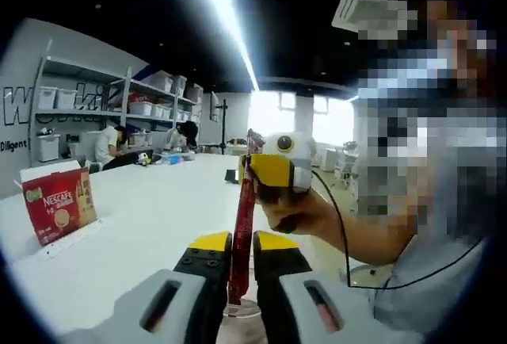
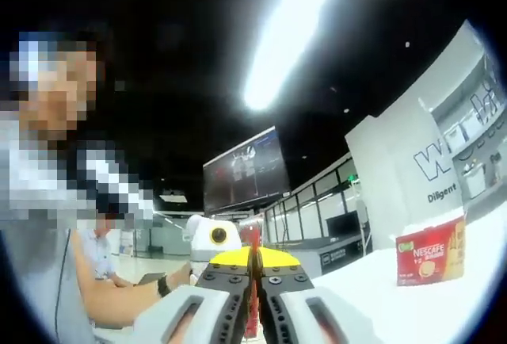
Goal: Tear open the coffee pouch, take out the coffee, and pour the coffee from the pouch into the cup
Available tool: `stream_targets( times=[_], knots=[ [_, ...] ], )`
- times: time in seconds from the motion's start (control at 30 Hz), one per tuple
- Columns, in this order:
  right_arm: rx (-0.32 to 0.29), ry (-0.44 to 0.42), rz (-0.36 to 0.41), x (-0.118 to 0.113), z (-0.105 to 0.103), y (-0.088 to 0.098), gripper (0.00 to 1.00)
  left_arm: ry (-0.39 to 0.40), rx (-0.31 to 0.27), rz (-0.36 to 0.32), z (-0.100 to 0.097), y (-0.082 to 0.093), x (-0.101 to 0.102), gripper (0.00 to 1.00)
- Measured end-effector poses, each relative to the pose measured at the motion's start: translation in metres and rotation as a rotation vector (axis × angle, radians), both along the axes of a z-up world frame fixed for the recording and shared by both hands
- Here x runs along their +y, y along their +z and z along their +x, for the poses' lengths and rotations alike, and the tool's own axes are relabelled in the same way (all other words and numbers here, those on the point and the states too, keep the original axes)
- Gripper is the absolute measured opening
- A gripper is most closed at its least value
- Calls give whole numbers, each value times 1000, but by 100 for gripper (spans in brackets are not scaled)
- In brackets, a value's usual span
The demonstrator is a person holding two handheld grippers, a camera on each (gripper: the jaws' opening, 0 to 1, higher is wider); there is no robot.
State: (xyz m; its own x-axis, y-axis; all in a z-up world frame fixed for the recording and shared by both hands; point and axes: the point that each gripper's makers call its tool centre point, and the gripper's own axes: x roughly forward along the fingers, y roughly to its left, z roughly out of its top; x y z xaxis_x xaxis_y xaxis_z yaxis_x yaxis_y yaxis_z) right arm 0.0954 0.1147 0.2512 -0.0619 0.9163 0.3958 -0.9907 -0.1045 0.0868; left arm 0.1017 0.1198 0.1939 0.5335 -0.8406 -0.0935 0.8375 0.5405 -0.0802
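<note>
- Up close, my left gripper is pressed together on the lower part of the red coffee pouch, a slim stick held upright between the yellow-tipped jaws.
- Just below that pinch, at the foot of the pouch, I see a clear rim that may be the cup; I cannot tell for sure.
- At the pouch's upper end, my right gripper enters the left gripper view, held in a hand, and it meets the top of the stick.
- From the right gripper view, my right gripper is closed on the thin red edge of the coffee pouch, with the left gripper just behind the pouch.
- Under the pouch, the white table spreads away from me.
- Left of the pouch in the left gripper view, well apart, a red Nescafe box stands on the table; in the right gripper view the box sits right of the pouch.
- Far beyond the pouch, shelves with white bins line the wall, and two people sit at the table's far end.
</note>
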Motion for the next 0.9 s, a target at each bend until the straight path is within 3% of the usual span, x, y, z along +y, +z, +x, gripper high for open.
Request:
stream_targets(
  times=[0.17, 0.33, 0.5, 0.67, 0.77, 0.8, 0.9],
  knots=[
    [-7, 3, -2, -3, -2, -2, 3, 2, -13, -2, -2, -1, -3, 5],
    [3, 10, 6, -4, 1, -3, 11, -1, -45, 23, -3, -3, -2, 4],
    [-2, 11, 15, -5, 4, 2, 10, -19, -52, 40, -8, -2, 2, 4],
    [14, 16, -3, -3, 1, -1, 3, -25, -37, 13, -13, -3, 3, 5],
    [31, 26, 4, -5, 1, -4, 2, -30, -32, -2, -16, -5, 2, 16],
    [36, 26, 10, -7, 2, -5, 2, -20, -47, -40, -15, 1, 2, 18],
    [43, 35, 13, -8, 0, -9, 3, -42, -73, -79, -17, 7, 1, 8]
  ],
)
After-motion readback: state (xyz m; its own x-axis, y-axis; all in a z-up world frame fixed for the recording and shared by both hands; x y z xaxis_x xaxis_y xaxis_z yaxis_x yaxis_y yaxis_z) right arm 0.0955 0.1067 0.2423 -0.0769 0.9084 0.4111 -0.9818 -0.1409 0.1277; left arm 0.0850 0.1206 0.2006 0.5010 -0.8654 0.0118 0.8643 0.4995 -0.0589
